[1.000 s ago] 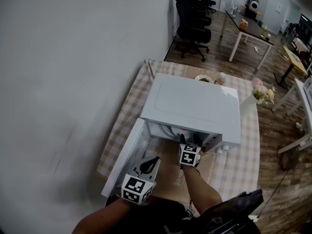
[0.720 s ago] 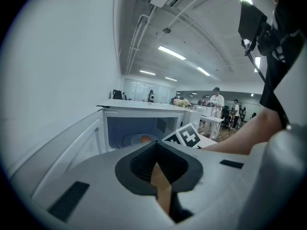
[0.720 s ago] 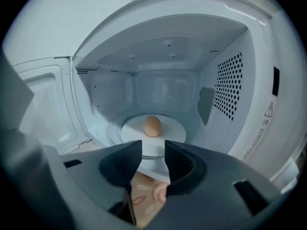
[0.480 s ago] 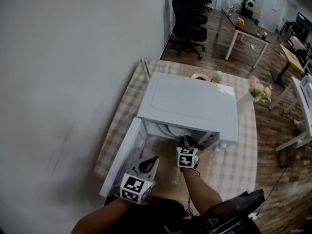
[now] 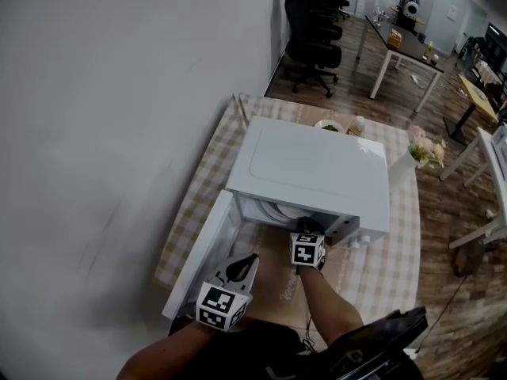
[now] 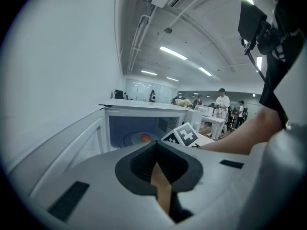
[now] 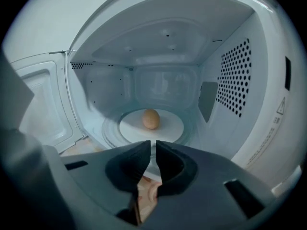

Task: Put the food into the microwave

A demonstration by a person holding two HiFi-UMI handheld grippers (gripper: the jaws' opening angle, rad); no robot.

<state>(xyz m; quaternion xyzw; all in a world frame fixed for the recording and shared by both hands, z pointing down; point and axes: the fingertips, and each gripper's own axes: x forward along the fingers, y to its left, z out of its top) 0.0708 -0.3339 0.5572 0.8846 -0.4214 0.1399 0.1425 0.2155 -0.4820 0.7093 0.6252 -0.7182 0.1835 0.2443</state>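
- Right tongs (image 7: pixel 153 146) closing, nearly together, nothing btwn; held at microwave (image 5: pixel 317 169) mouth.
- Egg (image 7: pixel 150 119) sat mid-plate (image 7: pixel 170 128) inside; placing prob. done.
- Left tongs (image 6: pixel 155 150) pressed together, empty, near open door (image 5: pixel 202 252), prob. to shut it.

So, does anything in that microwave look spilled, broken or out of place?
Nothing stands out. The egg sits on the white plate in the middle of the clean microwave, whose door is swung wide. The right claw is closing, empty, at the opening.
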